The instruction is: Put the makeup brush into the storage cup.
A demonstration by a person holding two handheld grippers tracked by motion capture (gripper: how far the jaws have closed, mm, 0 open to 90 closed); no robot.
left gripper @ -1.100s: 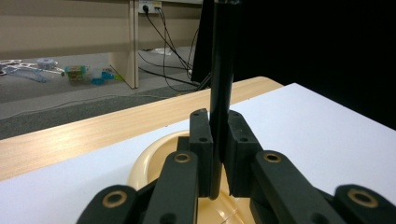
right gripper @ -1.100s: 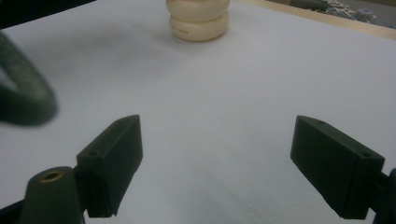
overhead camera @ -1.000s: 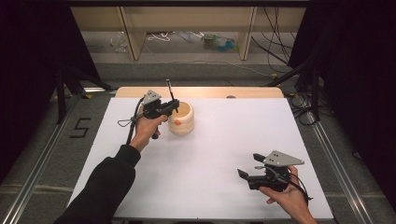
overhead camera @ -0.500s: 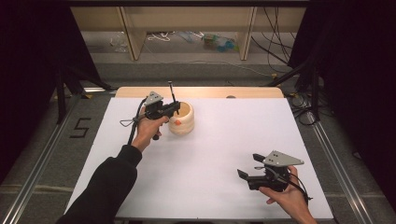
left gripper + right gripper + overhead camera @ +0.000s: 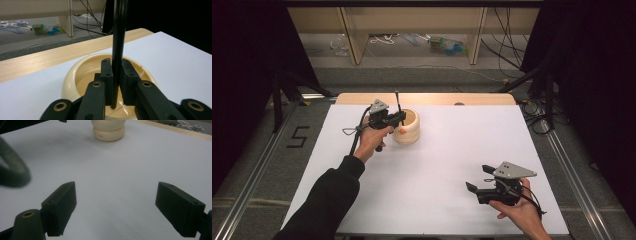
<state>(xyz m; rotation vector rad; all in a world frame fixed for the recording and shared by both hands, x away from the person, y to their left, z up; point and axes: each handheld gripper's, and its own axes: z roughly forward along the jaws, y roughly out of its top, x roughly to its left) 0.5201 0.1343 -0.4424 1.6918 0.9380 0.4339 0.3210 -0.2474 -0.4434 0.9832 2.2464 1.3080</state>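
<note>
Black stick (image 5: 118, 50): I see a thin black rod standing straight up. Its bottom end is down inside the cream pot. Its long way runs up and down.
Cream pot (image 5: 407, 127): it is a round, cream-colored holder with a wide rim. It sits on the white sheet near the far left part of the table.
Left gripper (image 5: 398, 118): my left tongs are right over the pot, so this hand is the near one. The black stick is between the two pads. The jaws have just been opening a little, and I see a thin gap by the stick in the left gripper view. I think the grip is letting go.
Which way: the stick is straight ahead of the left tongs and touches or almost touches them. I guess the next move is to pull the tongs back and leave the stick standing in the pot.
Right gripper (image 5: 476, 178): my right tongs rest low over the near right part of the sheet, well apart from the pot. The jaws are wide open and hold nothing.
Writing: the pot has a small red mark (image 5: 100, 135) low on its side, too small for me to read. The floor left of the table has a dark "5" (image 5: 298, 136).
Table (image 5: 492, 99): a pale wood edge shows past the white sheet (image 5: 452, 150).
</note>
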